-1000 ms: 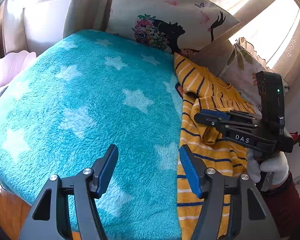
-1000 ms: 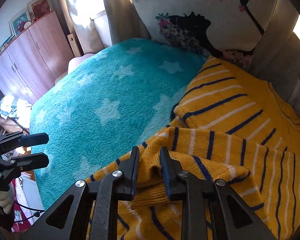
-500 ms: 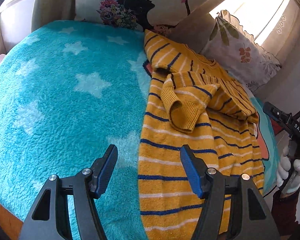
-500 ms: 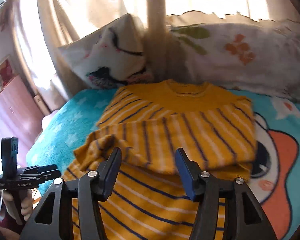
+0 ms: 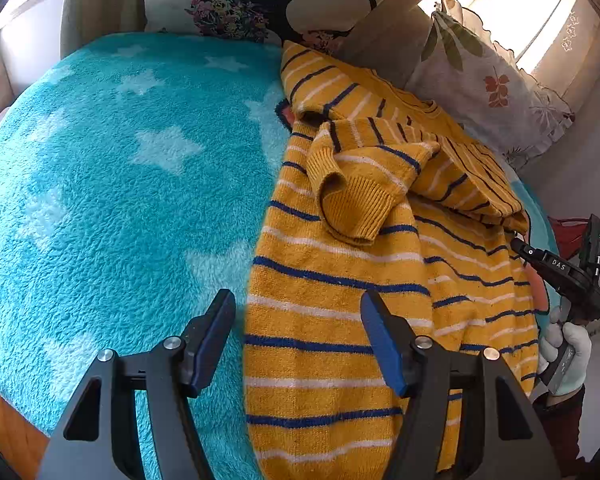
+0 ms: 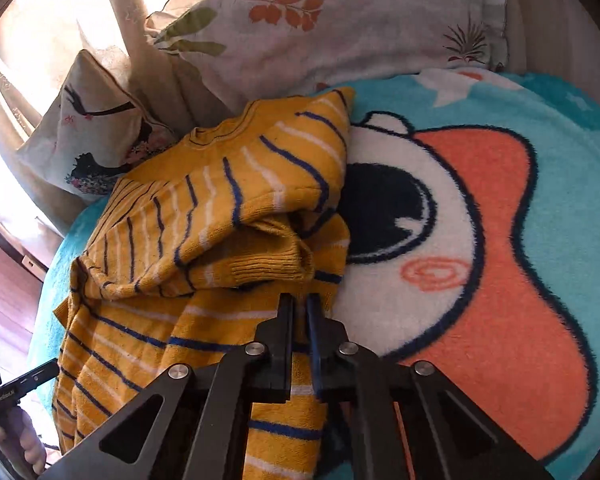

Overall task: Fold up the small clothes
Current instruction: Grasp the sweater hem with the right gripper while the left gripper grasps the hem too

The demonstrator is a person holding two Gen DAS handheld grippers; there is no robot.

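Pillows [image 6: 340,32] crowd sweater [image 5: 340,320] top edge — blanket [image 5: 120,200] beneath.

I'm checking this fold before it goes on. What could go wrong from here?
The right tongs are shut at the sweater's side edge; if they caught one layer only, pulling may drag rather than fold. The sleeve already lies bunched on top and could slide off. The left tongs stand open, pinning nothing.
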